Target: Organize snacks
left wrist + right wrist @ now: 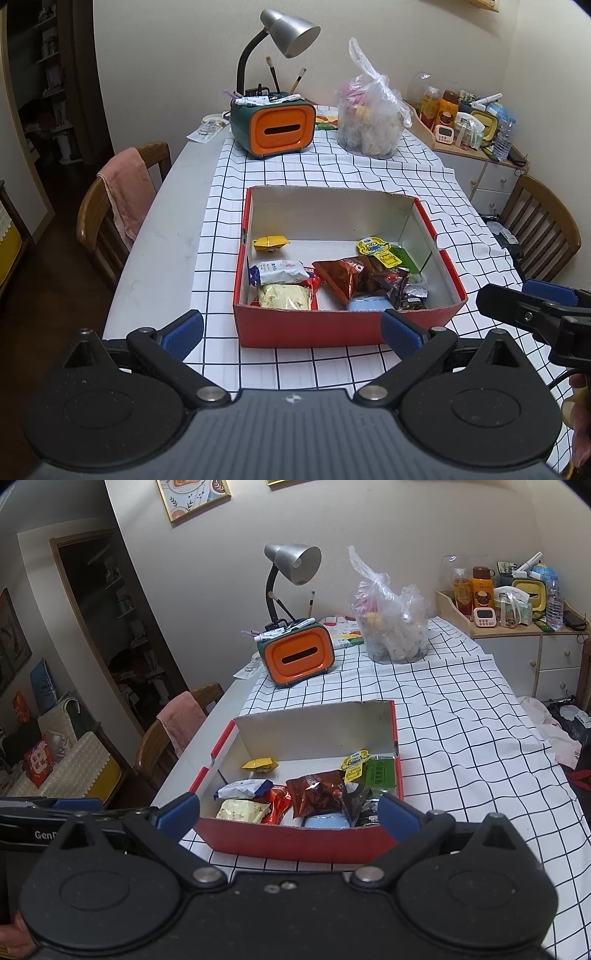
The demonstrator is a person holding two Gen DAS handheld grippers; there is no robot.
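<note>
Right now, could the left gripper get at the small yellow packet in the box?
Probably yes. The left gripper is open and empty before the red box, which has no lid, and the yellow packet lies alone at the back left, nothing covering it.

A silver desk lamp (291, 31) stands behind an orange tissue box (279, 129) on the checked tablecloth (369, 177).

A pale blue item (370, 305) ahead of the left hand-held gripper (291, 328) lies mostly buried under snack packets. Print on those packets is too small to read. The right hand-held gripper (532, 314) is cut off by the frame edge.
</note>
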